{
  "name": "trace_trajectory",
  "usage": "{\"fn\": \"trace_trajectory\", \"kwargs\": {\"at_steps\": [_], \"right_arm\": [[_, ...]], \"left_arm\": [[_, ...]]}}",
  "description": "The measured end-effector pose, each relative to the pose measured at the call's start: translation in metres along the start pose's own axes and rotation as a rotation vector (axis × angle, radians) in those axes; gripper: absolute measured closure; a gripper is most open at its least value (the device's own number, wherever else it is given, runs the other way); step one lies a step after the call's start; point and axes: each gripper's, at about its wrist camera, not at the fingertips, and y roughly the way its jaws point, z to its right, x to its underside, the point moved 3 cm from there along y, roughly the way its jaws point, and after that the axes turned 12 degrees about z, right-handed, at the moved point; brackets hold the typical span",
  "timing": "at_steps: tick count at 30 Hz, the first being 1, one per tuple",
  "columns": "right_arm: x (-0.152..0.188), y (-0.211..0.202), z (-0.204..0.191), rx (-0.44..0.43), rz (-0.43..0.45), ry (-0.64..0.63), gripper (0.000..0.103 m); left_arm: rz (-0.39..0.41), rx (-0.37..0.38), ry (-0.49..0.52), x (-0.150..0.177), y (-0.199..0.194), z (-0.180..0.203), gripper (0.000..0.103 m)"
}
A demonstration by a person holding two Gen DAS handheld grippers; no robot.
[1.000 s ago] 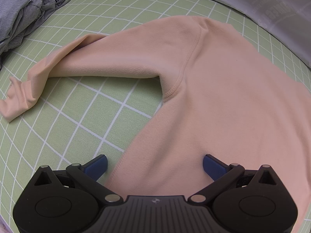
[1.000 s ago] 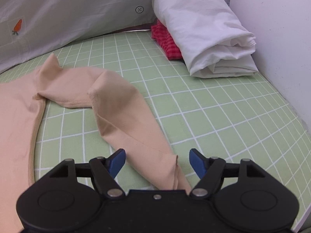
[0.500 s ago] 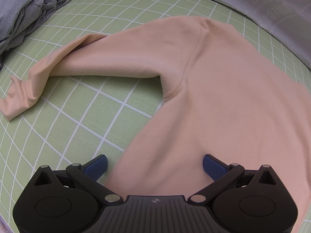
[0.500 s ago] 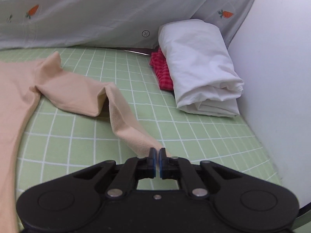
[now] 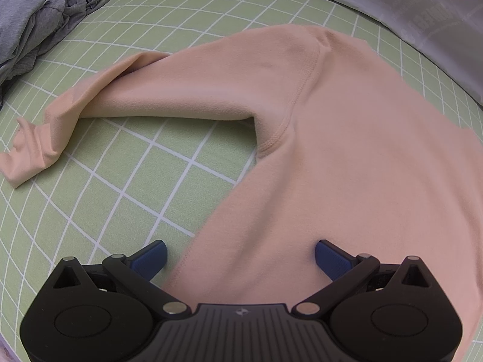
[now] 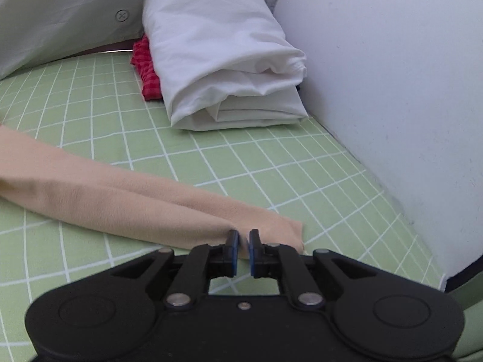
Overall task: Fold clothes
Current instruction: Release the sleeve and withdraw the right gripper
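Observation:
A peach long-sleeved sweatshirt [image 5: 347, 157] lies flat on the green checked sheet [image 5: 126, 163]. Its one sleeve [image 5: 126, 96] bends away to the left and ends in a crumpled cuff. My left gripper [image 5: 240, 256] hovers open over the lower side edge of the body, with one blue pad on each side of that edge. In the right wrist view the other sleeve [image 6: 120, 193] runs straight across the sheet [image 6: 271, 157]. My right gripper [image 6: 243, 238] is shut on this sleeve near its cuff end, and a thin strip of fabric shows between the pads.
A heap of grey clothes [image 5: 39, 15] lies at the far left. A folded white cloth [image 6: 223, 48] rests on a red checked one [image 6: 145, 72] at the far right, beside a white wall [image 6: 392, 90]. A pale sheet with carrot prints [image 5: 452, 3] hangs behind.
My right gripper shut on the sleeve's end and pulled it out to the right, so the sleeve went from bent to straight. The left gripper stayed open and still.

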Motion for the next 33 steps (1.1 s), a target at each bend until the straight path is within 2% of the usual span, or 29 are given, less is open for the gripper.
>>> {"fn": "trace_trajectory", "kwargs": {"at_steps": [2, 4, 6, 8, 9, 12, 15, 18, 25, 29, 33], "right_arm": [[-0.003, -0.003, 0.007, 0.051, -0.011, 0.103, 0.065], [-0.009, -0.010, 0.014, 0.131, 0.017, 0.203, 0.048], [-0.018, -0.018, 0.018, 0.183, 0.060, 0.289, 0.039], [-0.023, -0.015, 0.013, 0.181, 0.069, 0.312, 0.020], [-0.025, -0.012, 0.009, 0.171, 0.069, 0.315, 0.017], [-0.027, 0.001, -0.007, 0.135, 0.026, 0.279, 0.017], [-0.018, 0.009, -0.021, 0.134, -0.024, 0.218, 0.017], [-0.003, 0.004, -0.019, 0.171, -0.072, 0.210, 0.017], [0.029, -0.021, 0.022, 0.300, -0.114, 0.272, 0.017], [0.029, -0.022, 0.026, 0.295, -0.118, 0.300, 0.017], [0.016, -0.028, 0.011, 0.216, -0.085, 0.280, 0.017]], "left_arm": [[0.002, 0.000, 0.000, 0.000, 0.000, 0.000, 0.000], [0.004, -0.001, -0.001, 0.001, 0.000, 0.000, 0.000], [0.006, -0.001, -0.001, 0.001, 0.000, 0.000, 0.000], [0.007, -0.001, -0.002, 0.001, 0.000, 0.000, 0.000], [0.006, -0.002, -0.003, 0.001, 0.000, 0.000, 0.000], [0.003, -0.003, -0.005, 0.001, 0.000, 0.001, 0.000], [0.000, -0.004, -0.008, 0.000, 0.001, 0.002, 0.000], [-0.003, -0.006, -0.010, 0.000, 0.001, 0.003, 0.000], [-0.001, -0.010, -0.020, 0.000, 0.002, 0.004, 0.000], [-0.009, -0.009, -0.020, -0.001, 0.003, 0.003, 0.000], [-0.028, 0.017, -0.009, -0.001, 0.001, 0.002, 0.000]]}}
